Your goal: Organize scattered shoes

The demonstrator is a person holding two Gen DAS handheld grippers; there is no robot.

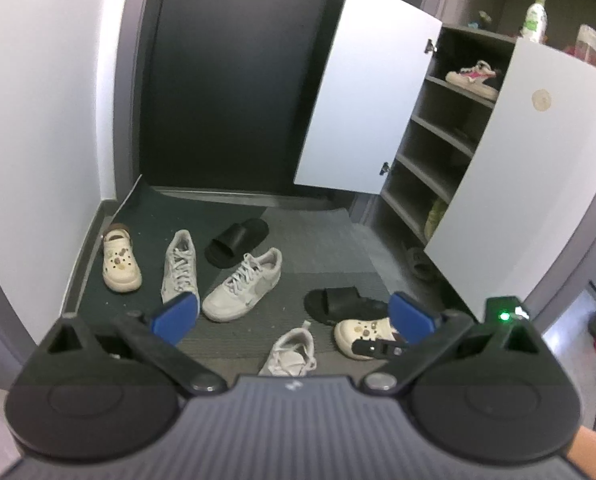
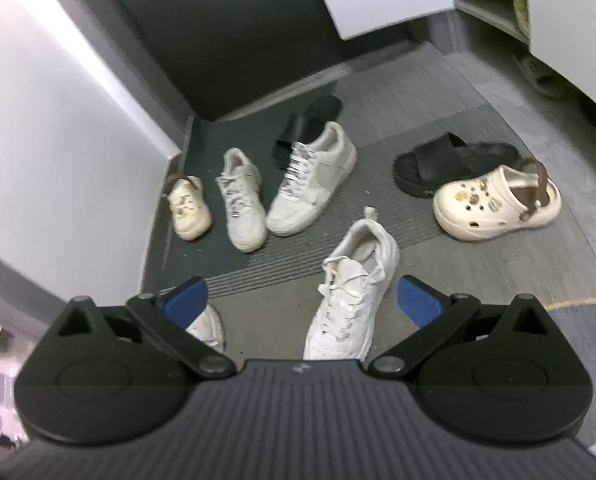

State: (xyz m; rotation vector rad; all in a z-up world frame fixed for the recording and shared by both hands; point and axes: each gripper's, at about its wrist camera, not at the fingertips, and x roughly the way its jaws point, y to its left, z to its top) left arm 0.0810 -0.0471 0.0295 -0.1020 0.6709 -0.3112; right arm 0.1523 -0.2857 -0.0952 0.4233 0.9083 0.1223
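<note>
My jaws on both grippers stand apart, empty; the right gripper (image 2: 302, 300) frames the white laced leather sneaker (image 2: 352, 296) at lower centre, ready to grasp.

Floor mat (image 2: 378, 92); scattered shoes (image 2: 312, 178)

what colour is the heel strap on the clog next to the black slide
Brown, on a cream clog beside the black slide. The right wrist view shows it best.
</note>
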